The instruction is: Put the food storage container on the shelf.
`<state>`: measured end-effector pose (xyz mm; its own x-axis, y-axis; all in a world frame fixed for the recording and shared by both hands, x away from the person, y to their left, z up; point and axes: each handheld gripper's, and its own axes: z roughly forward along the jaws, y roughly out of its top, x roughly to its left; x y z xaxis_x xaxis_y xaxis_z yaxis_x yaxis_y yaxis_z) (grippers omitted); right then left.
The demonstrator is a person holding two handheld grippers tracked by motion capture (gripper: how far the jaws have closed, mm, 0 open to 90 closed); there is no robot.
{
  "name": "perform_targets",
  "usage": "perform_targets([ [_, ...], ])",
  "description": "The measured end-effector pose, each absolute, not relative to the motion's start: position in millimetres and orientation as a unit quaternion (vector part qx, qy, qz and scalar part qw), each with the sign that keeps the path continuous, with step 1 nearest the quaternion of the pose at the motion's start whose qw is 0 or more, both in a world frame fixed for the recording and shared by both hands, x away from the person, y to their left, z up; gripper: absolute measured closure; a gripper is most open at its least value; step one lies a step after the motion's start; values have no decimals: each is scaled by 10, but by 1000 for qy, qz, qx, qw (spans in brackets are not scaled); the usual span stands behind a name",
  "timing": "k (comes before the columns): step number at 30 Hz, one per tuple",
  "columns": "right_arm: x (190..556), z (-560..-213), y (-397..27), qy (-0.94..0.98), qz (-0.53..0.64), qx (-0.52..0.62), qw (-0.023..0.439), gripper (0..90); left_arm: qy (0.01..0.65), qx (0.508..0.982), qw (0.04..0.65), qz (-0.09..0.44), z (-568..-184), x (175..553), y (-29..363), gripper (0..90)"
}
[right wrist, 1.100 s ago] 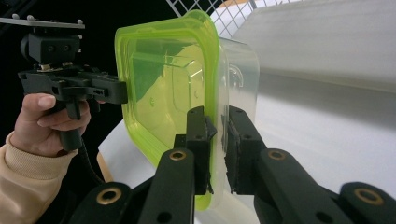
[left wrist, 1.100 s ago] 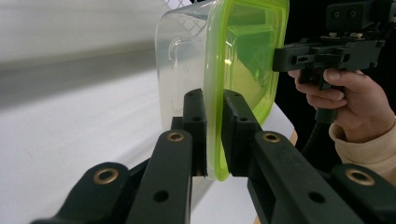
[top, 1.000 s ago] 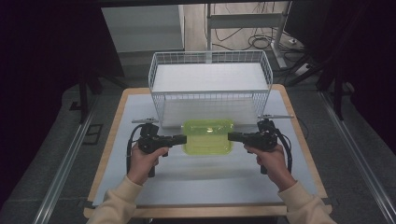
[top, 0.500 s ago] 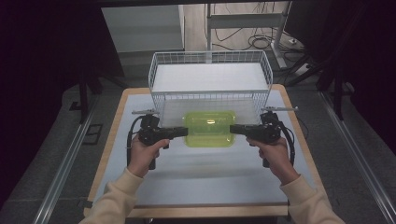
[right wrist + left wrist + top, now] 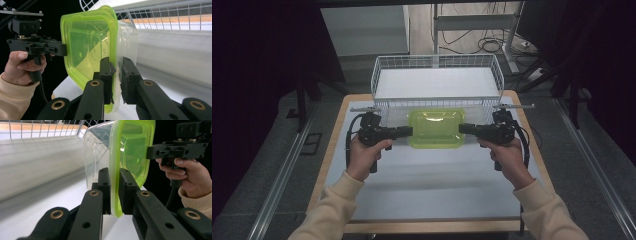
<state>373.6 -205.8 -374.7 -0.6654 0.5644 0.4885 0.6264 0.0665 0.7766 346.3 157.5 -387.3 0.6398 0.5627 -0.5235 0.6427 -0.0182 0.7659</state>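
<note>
A: What's the biggest thing in front of you?

B: The white table (image 5: 432,185) fills the middle of the high view, and the white wire basket (image 5: 437,82) stands at its far edge, in the upper centre of the frame.

A: And the container?

B: The clear container with the green lid (image 5: 435,128) sits at frame centre, just in front of the basket's near wall, lifted between your two grippers.

A: How are you gripping it?

B: Your left gripper (image 5: 404,131), left of centre, is clamped narrow on the lid's rim. Your right gripper (image 5: 467,128), right of centre, pinches the opposite rim the same way.
</note>
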Motion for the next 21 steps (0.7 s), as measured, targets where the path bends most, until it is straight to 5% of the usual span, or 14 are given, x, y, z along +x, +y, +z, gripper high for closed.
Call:
perform_targets([
  [21,3915,-3454,-1993,-730,-550,-406,13,807,426,707,563,-31,-3600,3657,1614,819],
])
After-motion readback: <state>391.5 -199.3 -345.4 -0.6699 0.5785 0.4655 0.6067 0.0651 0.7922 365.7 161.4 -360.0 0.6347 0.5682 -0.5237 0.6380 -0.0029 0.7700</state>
